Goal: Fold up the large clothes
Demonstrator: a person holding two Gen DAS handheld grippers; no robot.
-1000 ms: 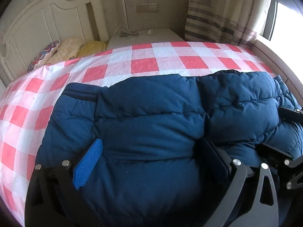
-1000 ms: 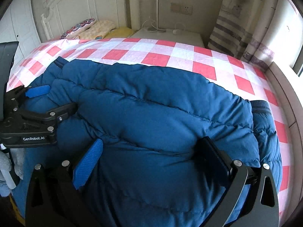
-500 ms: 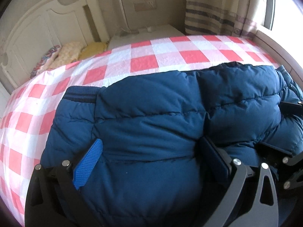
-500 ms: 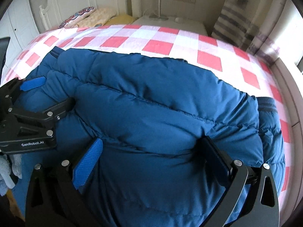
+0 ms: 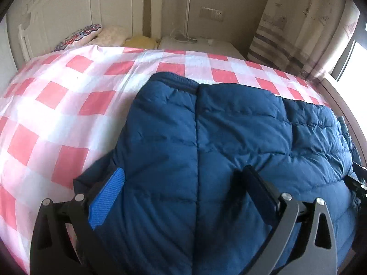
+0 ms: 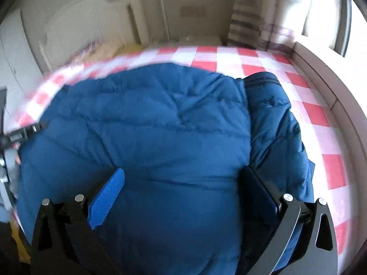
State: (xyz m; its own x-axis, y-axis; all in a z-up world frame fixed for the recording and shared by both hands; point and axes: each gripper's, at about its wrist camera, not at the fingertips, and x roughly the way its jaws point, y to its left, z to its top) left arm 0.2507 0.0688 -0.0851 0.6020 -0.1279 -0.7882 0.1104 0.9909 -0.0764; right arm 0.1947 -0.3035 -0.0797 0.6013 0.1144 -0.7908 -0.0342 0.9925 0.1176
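A: Honestly, the jacket [image 5: 229, 149] is lying bunched on the bed [image 5: 57, 105], and its slick puffy bulk is threatening to spring open or slide off the near edge.

B: Both tongs are gaping apart, left tongs [image 5: 183, 190] and right tongs [image 6: 183, 188] straddling padding, clamping nothing.

A: Anything crowding?

B: Pillows [image 5: 78, 36] and nightstand [image 5: 197, 45] are sitting well apart; only the sleeve [image 6: 275, 119] is poking out.

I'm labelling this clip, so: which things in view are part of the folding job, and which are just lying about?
In the job:
blue puffer jacket
left gripper
right gripper
checked bedspread, the work surface

Lying about:
pillows
nightstand
curtain
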